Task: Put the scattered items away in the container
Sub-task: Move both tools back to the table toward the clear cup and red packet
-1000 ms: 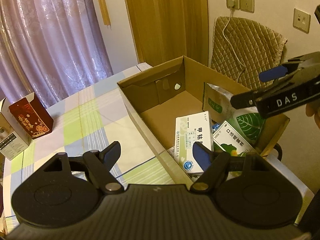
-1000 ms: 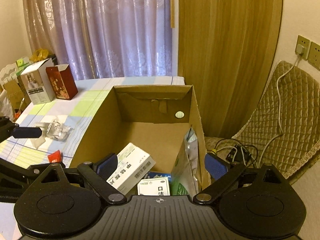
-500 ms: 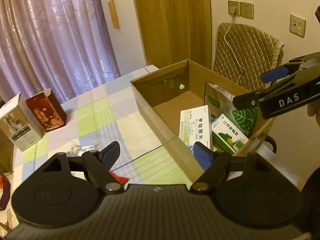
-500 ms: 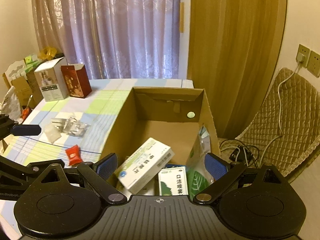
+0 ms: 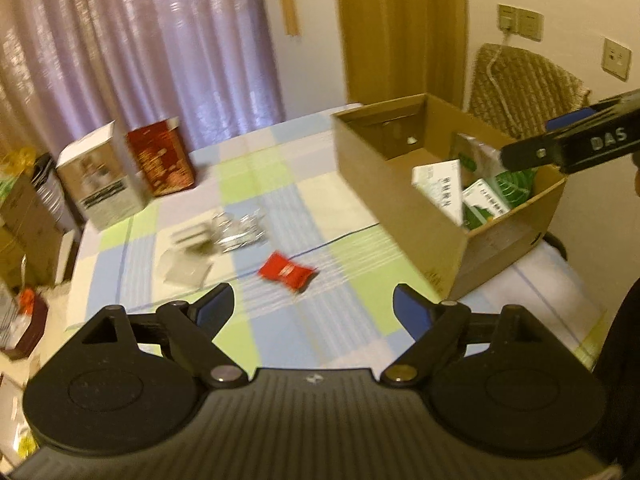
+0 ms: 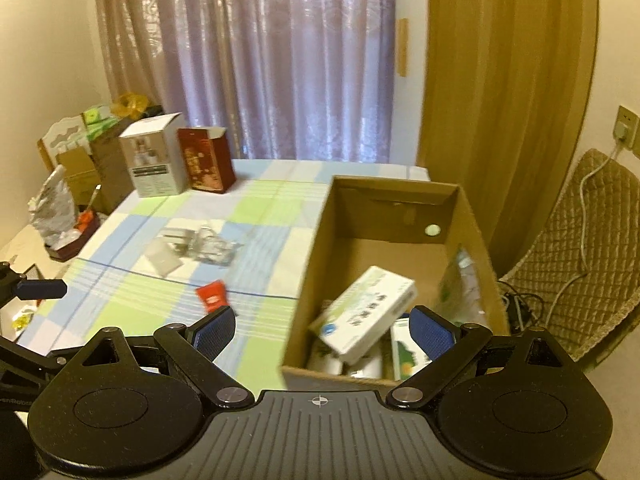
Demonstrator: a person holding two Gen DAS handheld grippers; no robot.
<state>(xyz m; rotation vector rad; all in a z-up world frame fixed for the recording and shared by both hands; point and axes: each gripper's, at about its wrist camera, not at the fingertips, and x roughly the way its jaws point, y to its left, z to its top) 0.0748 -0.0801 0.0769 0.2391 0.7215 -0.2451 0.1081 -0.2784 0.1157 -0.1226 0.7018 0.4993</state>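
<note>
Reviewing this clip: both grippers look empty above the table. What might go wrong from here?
The red packet lies flat on the tablecloth, so the open left gripper may pinch cloth with it. The clear wrappers are crumpled and thin, so likely to slip. The white carton leans tilted in the cardboard box and may obstruct later drops.

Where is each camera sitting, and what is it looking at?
Left wrist view: sits on the left gripper, looks across the checked tablecloth at the red packet; its own open blue fingers show, plus the right gripper's arm at the right edge.
Right wrist view: sits on the right gripper, looks down at the cardboard box with the white medicine box; its open fingers show, and the left gripper's tip at the left edge.
Both views share the box, the red packet and the crumpled foil packs.
</note>
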